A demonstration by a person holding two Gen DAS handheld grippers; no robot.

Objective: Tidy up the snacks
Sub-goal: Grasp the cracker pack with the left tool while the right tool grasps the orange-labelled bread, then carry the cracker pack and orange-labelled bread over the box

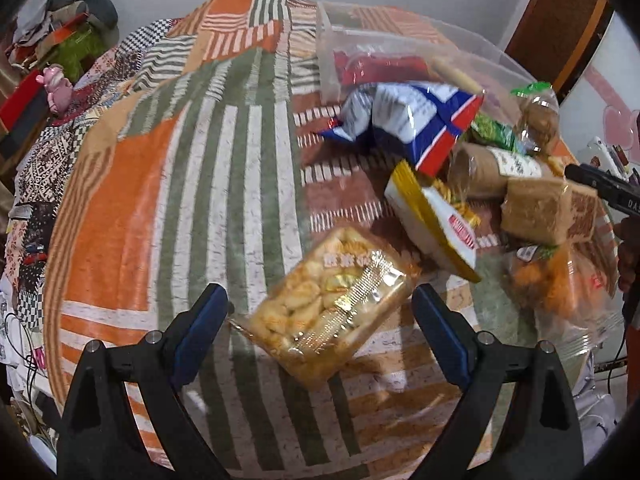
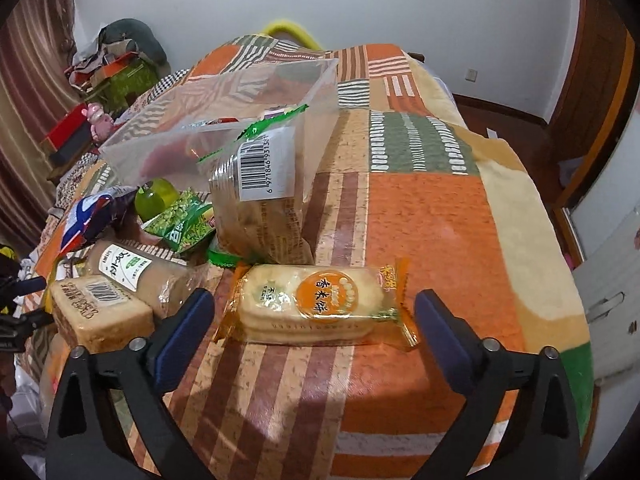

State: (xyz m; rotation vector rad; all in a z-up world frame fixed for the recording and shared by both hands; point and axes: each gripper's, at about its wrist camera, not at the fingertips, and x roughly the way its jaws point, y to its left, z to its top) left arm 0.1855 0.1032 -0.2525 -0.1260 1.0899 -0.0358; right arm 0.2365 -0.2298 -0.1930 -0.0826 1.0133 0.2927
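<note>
In the left wrist view my left gripper (image 1: 320, 308) is open, its blue pads either side of a clear pack of golden biscuits (image 1: 326, 304) lying on the blanket. Beyond lie a blue-white-red bag (image 1: 404, 120), a yellow-white packet (image 1: 436, 220) and brown bread packs (image 1: 536, 208). A clear plastic bin (image 1: 332, 60) holds a red packet (image 1: 368, 66). In the right wrist view my right gripper (image 2: 314, 312) is open around an orange rice-cracker pack (image 2: 316, 304), not touching it. Behind stand a barcoded cracker bag (image 2: 260, 200), green pea packets (image 2: 184, 220) and the bin (image 2: 224, 120).
Everything lies on a bed with an orange, green and white patchwork blanket (image 1: 168, 184). Clutter with a pink toy (image 1: 56, 88) lies far left. A wooden door (image 2: 592, 80) is at the right. The other gripper's tip (image 1: 600, 188) shows at the right edge.
</note>
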